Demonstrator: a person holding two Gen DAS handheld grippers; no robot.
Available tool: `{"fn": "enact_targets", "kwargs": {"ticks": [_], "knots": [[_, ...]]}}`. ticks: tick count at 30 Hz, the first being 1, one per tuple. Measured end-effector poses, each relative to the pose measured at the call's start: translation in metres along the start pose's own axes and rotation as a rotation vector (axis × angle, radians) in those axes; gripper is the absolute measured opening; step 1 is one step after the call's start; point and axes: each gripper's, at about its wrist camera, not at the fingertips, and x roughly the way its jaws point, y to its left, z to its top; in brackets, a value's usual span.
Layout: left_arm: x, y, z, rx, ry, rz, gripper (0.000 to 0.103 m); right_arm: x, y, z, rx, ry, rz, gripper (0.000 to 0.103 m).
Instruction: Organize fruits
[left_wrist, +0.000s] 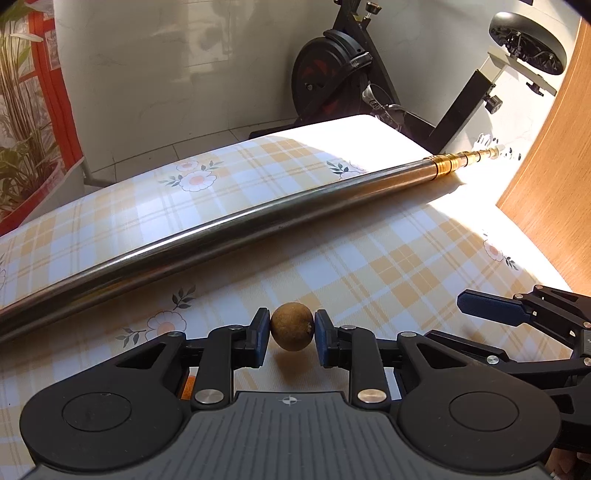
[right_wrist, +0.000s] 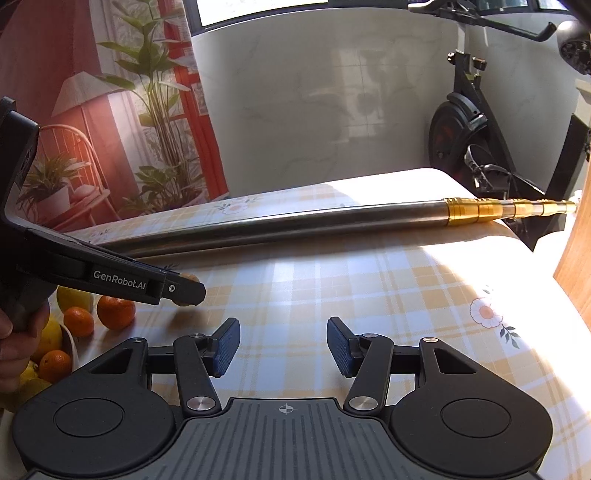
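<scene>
The left gripper (left_wrist: 291, 338) pinches a small round brown fruit (left_wrist: 292, 326), rough and matt, between its blue pads, just above the tablecloth (left_wrist: 369, 266). The right gripper (right_wrist: 283, 345) hangs with its jaws spread, nothing between them. At the left edge of the right wrist view, a white bowl (right_wrist: 72, 345) holds oranges (right_wrist: 55, 365) and yellow lemons (right_wrist: 50, 338); two more oranges (right_wrist: 116, 313) lie just beside it. The cloth is yellow-checked with daisy prints. A long steel pole (left_wrist: 229, 229) with a gold telescopic end crosses it. Behind stand an exercise bike (left_wrist: 332, 70) and a pale wall.
</scene>
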Motion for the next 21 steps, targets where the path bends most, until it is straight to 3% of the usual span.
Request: {"fn": "enact_targets", "kwargs": {"ticks": [4,9,21], "knots": [[-0.035,0.014,-0.002,-0.025,-0.070,-0.010,0.027,0.002,0.018,0.009,-0.035,0.012,0.052,0.050],[-0.084,0.048,-0.013,-0.089,-0.153,0.039,0.027,0.013,0.056,0.020,-0.128,0.039,0.119,0.049],[-0.150,0.107,-0.054,-0.218,-0.229,0.146,0.027,0.046,0.133,0.038,-0.235,0.105,0.215,0.047]]}}
